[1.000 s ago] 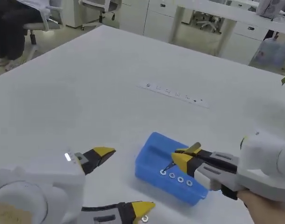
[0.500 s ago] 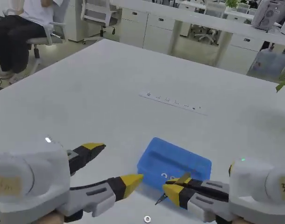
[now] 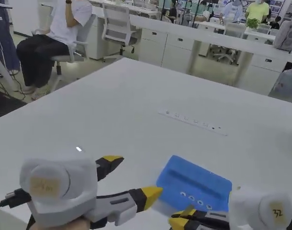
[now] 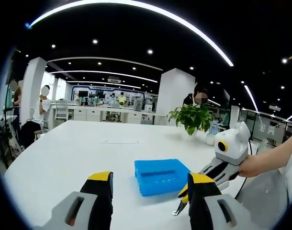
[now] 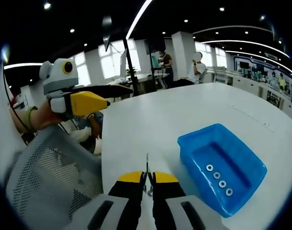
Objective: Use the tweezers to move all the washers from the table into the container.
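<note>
Washers [image 5: 219, 179], four in a row, lie inside the blue container [image 5: 232, 163], which in the right gripper view sits just right of and beyond the tip of the tweezers [image 5: 147, 163]. I cannot tell whether any are left on the white table [image 5: 184, 110]. The right gripper [image 5: 147, 177] is clamped on the tweezers, which run straight out along its jaws. It is nearer the container than the left gripper [image 4: 150, 178], which hangs spread and empty to the left, with an office of desks, chairs and people beyond.

What looks like a power strip [image 3: 193, 120] lies flat, with a seated person [image 3: 72, 21] and potted plant [image 4: 191, 117] beyond
</note>
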Motion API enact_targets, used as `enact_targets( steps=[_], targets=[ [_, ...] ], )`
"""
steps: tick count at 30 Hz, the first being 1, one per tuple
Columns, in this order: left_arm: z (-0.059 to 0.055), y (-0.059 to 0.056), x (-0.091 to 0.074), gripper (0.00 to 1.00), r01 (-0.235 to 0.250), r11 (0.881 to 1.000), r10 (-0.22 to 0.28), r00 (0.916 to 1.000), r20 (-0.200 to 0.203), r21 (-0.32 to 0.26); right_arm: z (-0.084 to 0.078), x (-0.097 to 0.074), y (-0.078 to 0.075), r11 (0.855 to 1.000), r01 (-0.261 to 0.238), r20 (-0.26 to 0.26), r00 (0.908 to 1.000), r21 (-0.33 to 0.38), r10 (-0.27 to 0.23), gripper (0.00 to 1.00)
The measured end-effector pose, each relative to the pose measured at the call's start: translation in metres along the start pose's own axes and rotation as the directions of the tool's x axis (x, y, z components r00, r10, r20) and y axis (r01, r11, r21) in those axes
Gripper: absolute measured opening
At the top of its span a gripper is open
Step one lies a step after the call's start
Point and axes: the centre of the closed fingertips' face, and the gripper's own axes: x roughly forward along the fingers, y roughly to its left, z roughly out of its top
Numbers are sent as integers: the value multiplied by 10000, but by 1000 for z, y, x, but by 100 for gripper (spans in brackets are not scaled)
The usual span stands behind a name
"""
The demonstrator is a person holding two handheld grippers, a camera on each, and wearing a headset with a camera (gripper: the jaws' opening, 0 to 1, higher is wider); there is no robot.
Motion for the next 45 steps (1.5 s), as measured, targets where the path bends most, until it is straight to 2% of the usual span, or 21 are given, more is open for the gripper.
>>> enact_targets(
  steps=[4, 10, 13, 17, 24, 26, 29, 32, 36, 39, 45],
  targets=[
    [-1, 1, 0, 63, -52, 10000, 52, 10000, -59, 15, -4, 2, 1, 9996, -37, -273, 9996, -287, 29, 3],
    [-5, 0, 0, 64, -65, 9999, 67, 9998, -207, 121, -3, 3, 3, 9990, -123, -317, 9994, -423, 109, 3],
    [-7, 0, 0, 63, -62, 9999, 67, 9995, -313, 147, -3, 3, 4, 9964, -178, -389, 9991, -831, 146, 3],
    [-11, 0, 3, 63, -9, 9999, 15, 9986, -537, 113, -2, 6, 6, 9951, -196, -256, 9995, -965, 172, 2],
    [-14, -8, 5, 64, 410, 9989, -391, 9963, -762, 237, 1, 2, -3, 9975, 309, -111, 9994, -634, -317, 2],
    [-14, -10, 5, 64, 525, 9983, -503, 9956, -791, 261, 6, -3, -6, 9970, 461, 58, 9989, -627, -458, 2],
    [-17, -14, 8, 64, 701, 9967, -658, 9930, -985, 409, 22, -12, -13, 9971, 692, 714, 9952, -305, -668, 2],
    [-18, -15, 8, 64, 672, 9959, -606, 9925, -1062, 605, 36, -20, -21, 9969, 781, 1137, 9905, -69, -768, 2],
    [-18, -13, 8, 64, 561, 9959, -484, 9932, -1061, 713, 60, -32, -36, 9941, 1059, 1866, 9764, 232, -1083, 2],
    [-18, -14, 8, 64, 621, 9958, -547, 9929, -1058, 680, 72, -35, -48, 9915, 1232, 2176, 9674, 426, -1296, 2],
    [-18, -16, 8, 63, 731, 9944, -647, 9921, -1077, 757, 85, -30, -78, 9846, 1594, 2267, 9587, 710, -1716, 2]
  ],
)
